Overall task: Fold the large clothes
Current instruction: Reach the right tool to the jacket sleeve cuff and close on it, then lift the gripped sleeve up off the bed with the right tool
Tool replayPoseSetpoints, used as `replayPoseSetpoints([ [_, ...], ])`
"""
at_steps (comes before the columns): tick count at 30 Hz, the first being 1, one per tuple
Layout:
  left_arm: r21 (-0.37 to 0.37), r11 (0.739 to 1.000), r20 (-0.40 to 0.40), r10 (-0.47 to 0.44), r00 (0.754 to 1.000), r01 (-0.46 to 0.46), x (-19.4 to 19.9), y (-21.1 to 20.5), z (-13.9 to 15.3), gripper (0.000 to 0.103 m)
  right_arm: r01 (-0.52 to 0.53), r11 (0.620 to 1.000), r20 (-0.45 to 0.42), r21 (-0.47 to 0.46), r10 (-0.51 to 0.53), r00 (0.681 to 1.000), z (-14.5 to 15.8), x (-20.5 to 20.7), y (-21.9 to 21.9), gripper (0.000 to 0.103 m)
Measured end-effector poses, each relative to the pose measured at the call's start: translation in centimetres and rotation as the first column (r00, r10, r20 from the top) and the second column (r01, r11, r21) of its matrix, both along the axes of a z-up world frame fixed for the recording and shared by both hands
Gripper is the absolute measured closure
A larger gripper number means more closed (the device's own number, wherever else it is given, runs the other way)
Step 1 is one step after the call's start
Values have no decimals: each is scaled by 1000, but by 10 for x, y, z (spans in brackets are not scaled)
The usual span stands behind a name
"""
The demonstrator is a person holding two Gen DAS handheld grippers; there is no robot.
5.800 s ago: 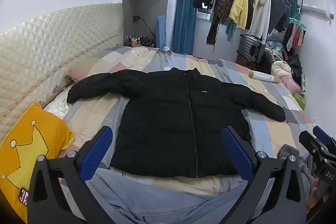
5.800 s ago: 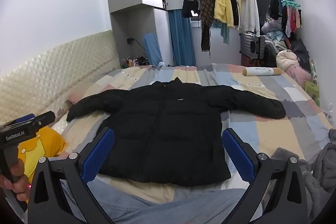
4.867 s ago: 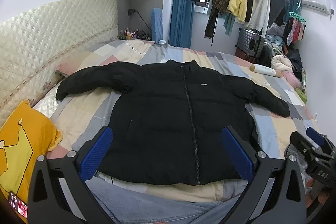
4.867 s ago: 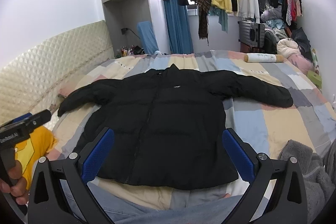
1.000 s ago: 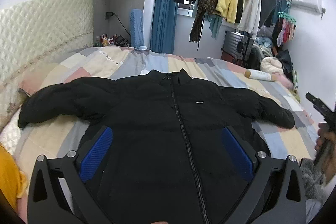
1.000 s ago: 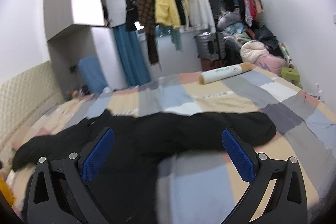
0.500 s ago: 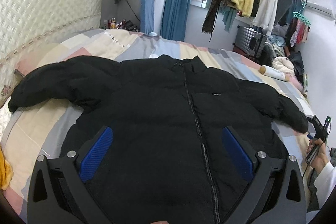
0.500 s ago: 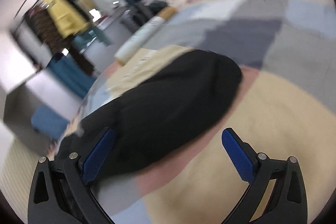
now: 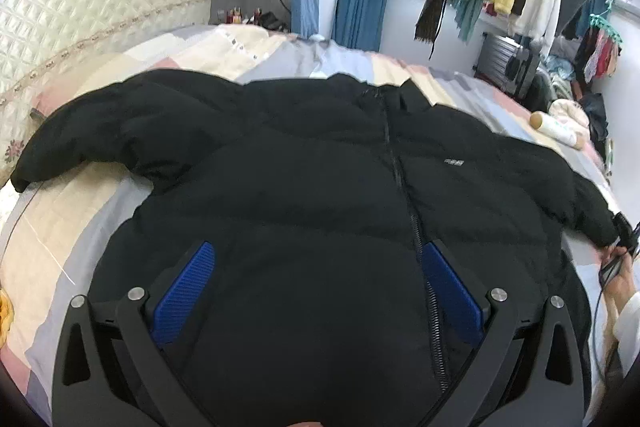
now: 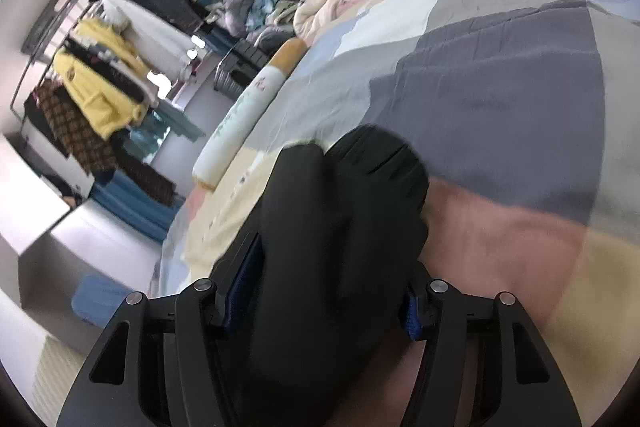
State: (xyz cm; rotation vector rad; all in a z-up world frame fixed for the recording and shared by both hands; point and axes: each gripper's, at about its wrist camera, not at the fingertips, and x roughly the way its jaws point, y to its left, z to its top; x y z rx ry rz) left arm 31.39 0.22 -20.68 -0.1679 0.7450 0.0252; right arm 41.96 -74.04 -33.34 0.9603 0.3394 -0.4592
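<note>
- lying front-up on the patchwork bed (image 9: 132,67), the black jacket (image 9: 320,187) has both sleeves spread.
- right hand-held gripper (image 10: 324,291) has just been closing, its blue pads now clenched on the jacket's right cuff (image 10: 360,187).
- left hand-held gripper (image 9: 316,291) hangs released over the jacket's lower front, jaws wide.

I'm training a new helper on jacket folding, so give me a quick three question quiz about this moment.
1. True or false: the right hand-held gripper has the black jacket's sleeve cuff between its blue pads.
2. Is the jacket's front zipper done up or open?
3. Which is over the jacket body with nothing between its pads: A, the left hand-held gripper, or B, the right?

Key: 1 true, its jaws have just been closing on the cuff; 2 done up; 3 A.
</note>
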Motion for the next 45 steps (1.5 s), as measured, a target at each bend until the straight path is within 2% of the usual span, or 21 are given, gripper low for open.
replayPoseSetpoints([
  [1, 4, 1000, 0, -1, 1000, 1, 0, -2, -1, 0, 6, 1000, 2, -2, -6, 1000, 1, 0, -3, 52],
  [3, 24, 1000, 3, 5, 1000, -5, 0, -2, -1, 0, -8, 1000, 0, -12, 8, 1000, 8, 0, -6, 71],
  [6, 32, 999, 14, 7, 1000, -7, -3, 1, 4, 0, -31, 998, -8, -63, 31, 999, 33, 1, -2, 85],
  [12, 62, 998, 44, -15, 999, 12, -14, 2, 16, 0, 13, 986, -2, -165, -14, 1000, 109, -10, 9, 91],
  [18, 66, 997, 51, -37, 998, 33, -25, 14, 24, 0, -9, 959, 27, -282, 18, 999, 195, -20, 30, 92],
  [23, 62, 997, 96, -42, 994, 36, -39, 29, 40, 0, -26, 944, 81, -330, 56, 995, 255, -26, 62, 92],
  [27, 45, 998, 129, -57, 990, 52, -51, 38, 49, 0, -77, 890, 66, -450, 119, 991, 307, -22, 116, 90],
  [31, 36, 997, 156, -70, 985, 65, -61, 45, 57, 0, -126, 851, 101, -510, 205, 974, 355, -18, 175, 90],
  [36, 28, 997, 180, -69, 981, 65, -71, 53, 62, 0, -183, 773, 104, -608, 305, 947, 397, -8, 258, 90],
  [40, 23, 998, 198, -63, 978, 60, -76, 63, 64, 0, -253, 711, 89, -656, 405, 910, 411, 6, 333, 89],
  [45, 13, 999, 207, -47, 977, 45, -77, 81, 62, 0, -353, 614, 40, -706, 532, 846, 400, 21, 427, 88],
])
